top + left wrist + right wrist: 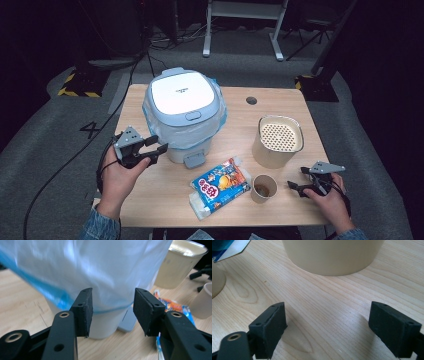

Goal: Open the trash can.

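The wooden worktop (pixel 150 200) carries everything, ordered here from big to small. At about 10 o'clock from its middle stands a white and pale-blue rice cooker (pixel 184 100), lid down, wrapped in a clear plastic bag with a blue edge (pixel 155 132) that hangs around its sides and stops short of the base. In the left gripper view the bag's blue hem (pixel 110 308) runs across the cooker body just beyond the jaws. At 3 o'clock from the middle sits a cream pot with a perforated insert (pixel 278 140), upright. Near 6 o'clock lies a printed snack packet (pixel 220 187), flat and slanted. Just beside it, at its 3 o'clock, stands a small paper cup (pixel 263 188) with something brown inside.

The left gripper (pixel 155 145), held in the person's left hand (pixel 117 180), sits at the cooker's 8 o'clock, pointing at the bagged lower side. Its jaws stand apart, with the bag film ahead of them; whether a pad touches the film I cannot tell. The right gripper (pixel 295 187) rests low at the worktop's 4 o'clock, near the cup and below the pot, jaws apart over bare wood with nothing between them.
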